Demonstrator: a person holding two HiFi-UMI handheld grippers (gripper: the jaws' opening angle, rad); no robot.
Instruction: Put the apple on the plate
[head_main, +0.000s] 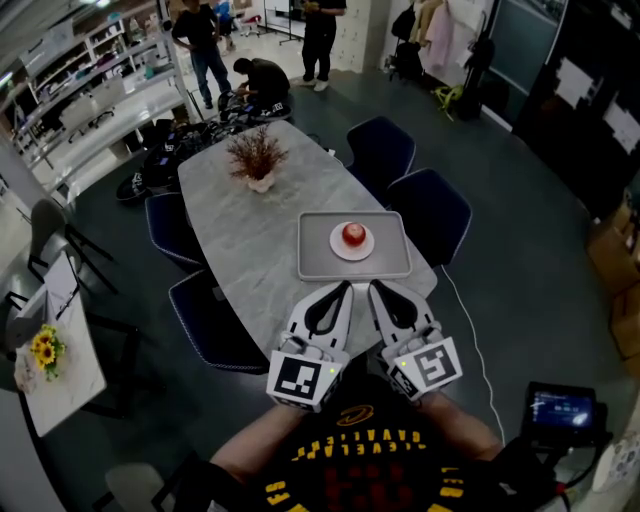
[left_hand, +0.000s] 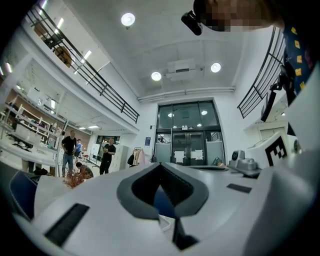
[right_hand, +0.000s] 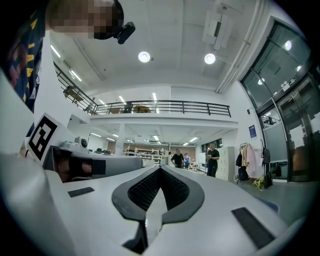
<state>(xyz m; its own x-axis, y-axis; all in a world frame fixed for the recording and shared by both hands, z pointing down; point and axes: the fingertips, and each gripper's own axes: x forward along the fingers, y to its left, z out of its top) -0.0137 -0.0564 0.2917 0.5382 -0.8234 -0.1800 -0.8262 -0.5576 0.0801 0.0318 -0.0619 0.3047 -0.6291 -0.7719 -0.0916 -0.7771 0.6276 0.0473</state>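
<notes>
Wide hall with a dark floor, shelves along the left wall and a few people standing at the far end. A long grey table runs away from the person, with dark blue chairs round it. At its near end lies a grey tray, square to the table edge.

Just short of the tray, close to the person's chest, the left gripper and the right gripper sit side by side, tips aimed at the tray's near rim. Each gripper's own view shows its two jaws brought together at the tips, with only the hollow between the dark pads left, and nothing held in it.

A dried plant in a small pot stands on the table beyond the tray, well apart from it. A white plate rests in the middle of the tray. The red apple sits on the plate, well clear of both grippers.
</notes>
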